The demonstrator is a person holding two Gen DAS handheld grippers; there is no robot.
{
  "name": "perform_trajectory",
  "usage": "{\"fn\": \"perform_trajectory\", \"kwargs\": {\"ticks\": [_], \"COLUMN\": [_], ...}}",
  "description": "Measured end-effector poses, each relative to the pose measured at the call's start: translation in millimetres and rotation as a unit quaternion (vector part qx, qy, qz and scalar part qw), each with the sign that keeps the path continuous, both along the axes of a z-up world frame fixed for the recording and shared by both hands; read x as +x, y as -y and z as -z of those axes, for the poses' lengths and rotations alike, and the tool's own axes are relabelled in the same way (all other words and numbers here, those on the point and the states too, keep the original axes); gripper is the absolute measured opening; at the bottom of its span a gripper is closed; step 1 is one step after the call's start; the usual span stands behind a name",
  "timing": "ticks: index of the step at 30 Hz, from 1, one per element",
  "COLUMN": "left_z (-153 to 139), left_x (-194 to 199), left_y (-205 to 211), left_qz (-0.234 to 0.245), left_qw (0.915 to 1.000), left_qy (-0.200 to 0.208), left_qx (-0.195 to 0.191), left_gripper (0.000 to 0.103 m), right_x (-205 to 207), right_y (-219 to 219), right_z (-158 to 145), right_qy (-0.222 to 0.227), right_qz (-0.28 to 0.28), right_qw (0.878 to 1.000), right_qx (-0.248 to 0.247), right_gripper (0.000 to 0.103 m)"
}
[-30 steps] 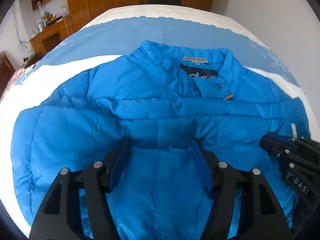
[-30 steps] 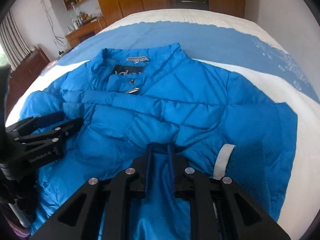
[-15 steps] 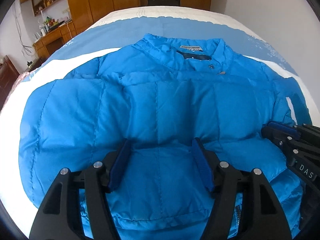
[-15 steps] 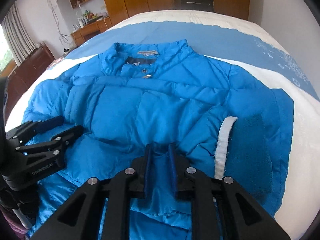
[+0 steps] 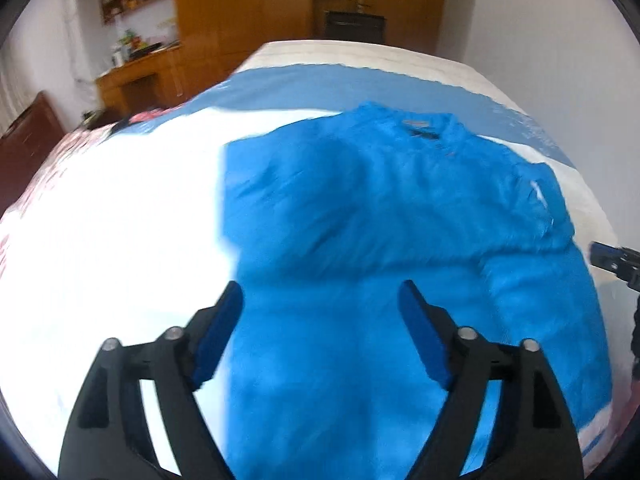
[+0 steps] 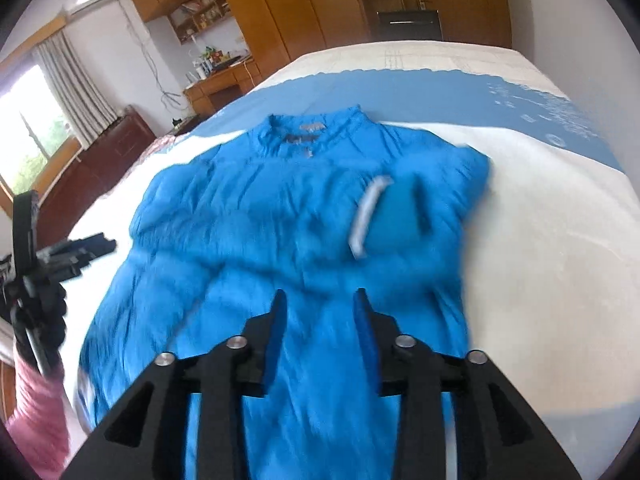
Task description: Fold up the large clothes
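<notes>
A bright blue puffer jacket (image 5: 400, 240) lies flat on the bed, collar toward the far end, sleeves folded in over the body; it also shows in the right wrist view (image 6: 288, 232), with a white strip (image 6: 368, 212) on the folded right sleeve. My left gripper (image 5: 320, 320) is open and empty, raised above the jacket's lower left part. My right gripper (image 6: 320, 316) is open and empty above the jacket's lower middle. Each gripper shows at the edge of the other's view: the right one (image 5: 616, 260) and the left one (image 6: 76, 252). Both views are motion-blurred.
The bed (image 5: 120, 220) has a white cover with a blue band (image 6: 460, 92) across the far part. Wooden wardrobes (image 5: 248, 20), a cluttered desk (image 6: 216, 80) and a dark cabinet (image 6: 112, 148) stand beyond the bed. A window (image 6: 36, 120) is at left. A white wall is at right.
My right gripper has opened and let go of the jacket fabric. Both grippers have lifted and pulled back from the jacket, so more of the bed shows. The left gripper has shifted left.
</notes>
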State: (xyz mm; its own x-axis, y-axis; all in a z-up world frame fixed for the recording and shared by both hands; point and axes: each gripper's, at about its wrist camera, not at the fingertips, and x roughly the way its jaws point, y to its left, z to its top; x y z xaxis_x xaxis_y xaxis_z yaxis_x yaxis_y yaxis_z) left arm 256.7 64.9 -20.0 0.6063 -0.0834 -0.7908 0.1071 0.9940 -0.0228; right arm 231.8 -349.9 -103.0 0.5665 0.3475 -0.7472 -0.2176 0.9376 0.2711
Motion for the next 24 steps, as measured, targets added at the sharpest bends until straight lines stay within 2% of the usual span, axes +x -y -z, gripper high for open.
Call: {"fn": "perform_trajectory", "kwargs": {"ticks": [3,8,11,16,24], "left_z": [9,35,49,65,76], "left_x": [-38,-101,-129,-157,-179], "left_y": [-32,-62,-73,-75,-73], "left_qz": [-0.028,-0.073,-0.085,-0.097,-0.097], "left_qw": [0.9992,0.9956,0.9924,0.9875,0.9848], "left_qy": [-0.027,-0.057,-0.073,-0.085,-0.084], "left_qx": [-0.009,-0.014,-0.049,-0.09,-0.117], "left_gripper": [0.083,0.083,0.083,0.083,0.085], "right_x": [-41,-105,-133,-164,-194], "right_y": [10,28,28,28,28], "right_z": [12,30,40,52,59], "right_qy": [-0.012,-0.027,-0.036,-0.05,-0.055], "right_qz": [0.01,0.022,0.022,0.023,0.018], "right_qw": [1.0,0.999,0.999,0.998,0.996], "right_qx": [-0.015,0.005,0.003,0.037,0.073], "right_gripper": [0.046,0.054,0.059,0.059,0.06]}}
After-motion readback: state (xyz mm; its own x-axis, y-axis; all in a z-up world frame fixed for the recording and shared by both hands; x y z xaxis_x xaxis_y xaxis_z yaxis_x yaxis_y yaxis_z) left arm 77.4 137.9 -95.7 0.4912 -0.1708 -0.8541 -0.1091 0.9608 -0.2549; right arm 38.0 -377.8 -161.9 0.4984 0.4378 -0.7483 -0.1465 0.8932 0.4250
